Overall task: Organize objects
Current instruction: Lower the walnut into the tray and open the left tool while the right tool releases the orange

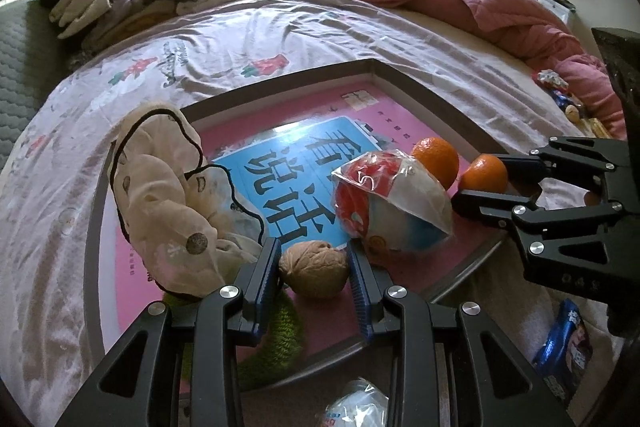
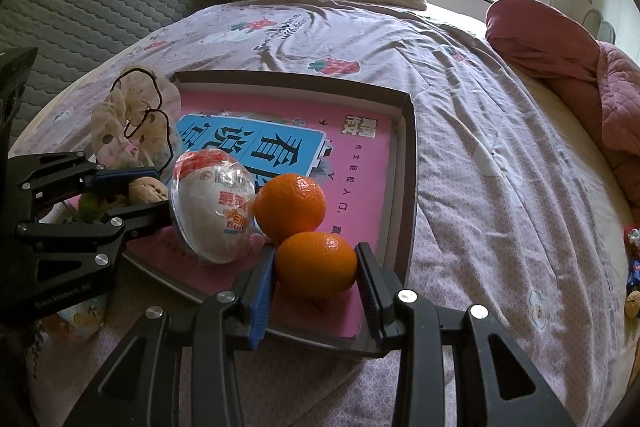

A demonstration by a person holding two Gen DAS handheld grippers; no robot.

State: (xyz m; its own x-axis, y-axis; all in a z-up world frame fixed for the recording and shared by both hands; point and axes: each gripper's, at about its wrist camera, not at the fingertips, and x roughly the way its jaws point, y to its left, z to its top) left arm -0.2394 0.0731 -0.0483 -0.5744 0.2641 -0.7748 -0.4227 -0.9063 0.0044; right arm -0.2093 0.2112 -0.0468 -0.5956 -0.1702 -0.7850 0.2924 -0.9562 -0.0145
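Left gripper [image 1: 314, 269] jaws clamp a walnut [image 1: 313, 273]; right gripper [image 2: 316, 269] jaws clamp an orange [image 2: 316, 264] between them.

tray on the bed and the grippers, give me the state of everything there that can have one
left gripper: shut on the walnut
right gripper: shut on the near orange
far orange: loose in the tray, touching the near orange
wrapped egg-shaped toy: plastic wrapper sealed, lying on its side
cloth bag: crumpled, draped over the tray's left rim
tray: flat on the bed, pink book inside
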